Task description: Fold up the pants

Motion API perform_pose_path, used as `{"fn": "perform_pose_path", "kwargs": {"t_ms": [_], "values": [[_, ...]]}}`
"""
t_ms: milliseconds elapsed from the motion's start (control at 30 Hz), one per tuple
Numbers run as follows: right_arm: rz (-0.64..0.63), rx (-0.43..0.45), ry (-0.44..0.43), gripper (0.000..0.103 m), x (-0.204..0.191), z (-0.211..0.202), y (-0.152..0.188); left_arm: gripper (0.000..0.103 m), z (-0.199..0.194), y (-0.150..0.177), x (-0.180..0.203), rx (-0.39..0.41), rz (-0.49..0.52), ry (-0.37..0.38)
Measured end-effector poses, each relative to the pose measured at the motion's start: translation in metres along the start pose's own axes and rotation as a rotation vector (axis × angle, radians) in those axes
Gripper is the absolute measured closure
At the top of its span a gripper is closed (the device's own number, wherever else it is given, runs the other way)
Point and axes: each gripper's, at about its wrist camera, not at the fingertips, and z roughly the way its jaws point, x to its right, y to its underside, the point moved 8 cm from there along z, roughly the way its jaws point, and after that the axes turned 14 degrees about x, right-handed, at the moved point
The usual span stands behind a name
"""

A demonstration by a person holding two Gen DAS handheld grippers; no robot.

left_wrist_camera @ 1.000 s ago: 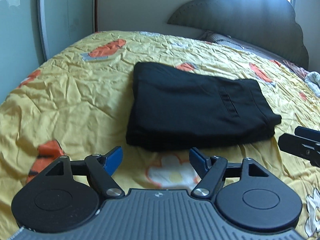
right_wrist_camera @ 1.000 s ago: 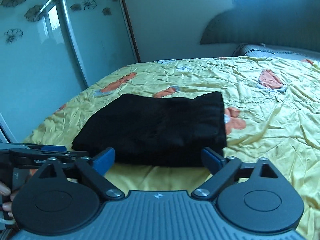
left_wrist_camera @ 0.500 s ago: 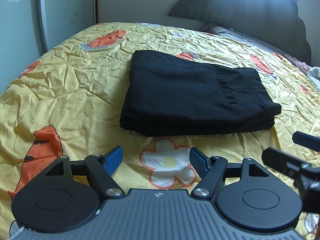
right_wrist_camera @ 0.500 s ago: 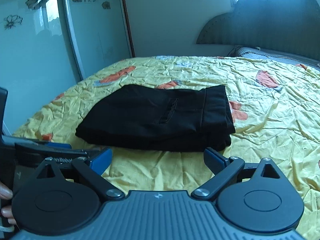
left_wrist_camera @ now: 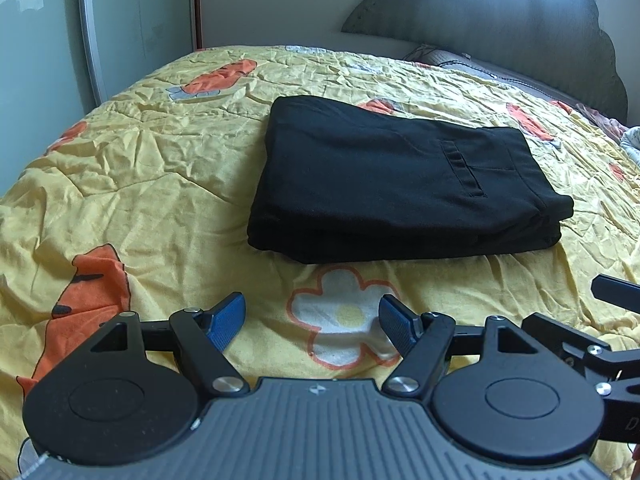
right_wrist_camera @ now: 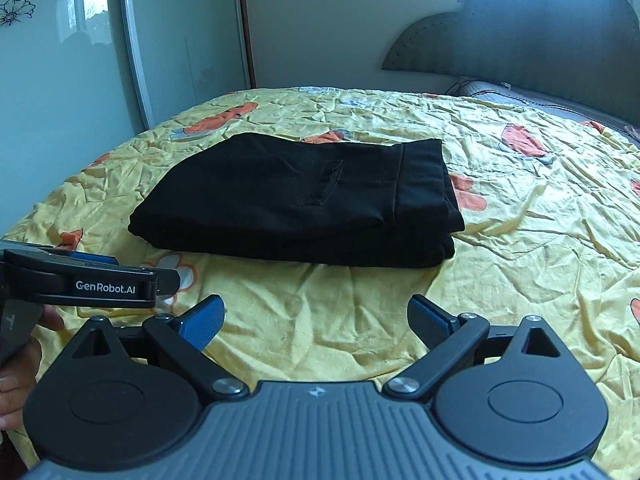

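The black pants (left_wrist_camera: 392, 184) lie folded into a neat rectangular stack on the yellow flowered bedspread (left_wrist_camera: 140, 184); they also show in the right wrist view (right_wrist_camera: 304, 204). My left gripper (left_wrist_camera: 312, 320) is open and empty, held short of the stack's near edge. My right gripper (right_wrist_camera: 316, 322) is open and empty, also short of the stack. Neither touches the pants. The left gripper's side shows at the left of the right wrist view (right_wrist_camera: 92, 276).
A dark padded headboard (left_wrist_camera: 500, 28) and a pillow (left_wrist_camera: 452, 60) stand at the far end of the bed. Glass sliding wardrobe doors (right_wrist_camera: 80, 60) run along the left. The bed edge drops off at the left.
Both grippers have pulled back from the folded pants toward the near edge of the bed. The pants lie still.
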Motion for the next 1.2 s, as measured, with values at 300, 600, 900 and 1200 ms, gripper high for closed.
{"fn": "perform_pose_path", "kwargs": {"t_ms": [300,600,900,1200], "values": [[0.012,0.003,0.002,0.004,0.003,-0.001,0.002,0.026,0.001,0.004,-0.002,0.017,0.011,-0.025],[0.012,0.001,0.041,0.004,0.013,0.011,0.006,0.023,-0.006,0.006,-0.005,0.054,-0.003,-0.032],[0.046,-0.018,0.065,0.004,0.028,0.022,0.014,0.02,-0.004,0.004,-0.01,0.082,0.008,-0.052],[0.004,-0.026,0.072,0.004,0.021,0.031,0.021,0.011,0.0,0.009,-0.01,0.103,0.024,-0.053]]}}
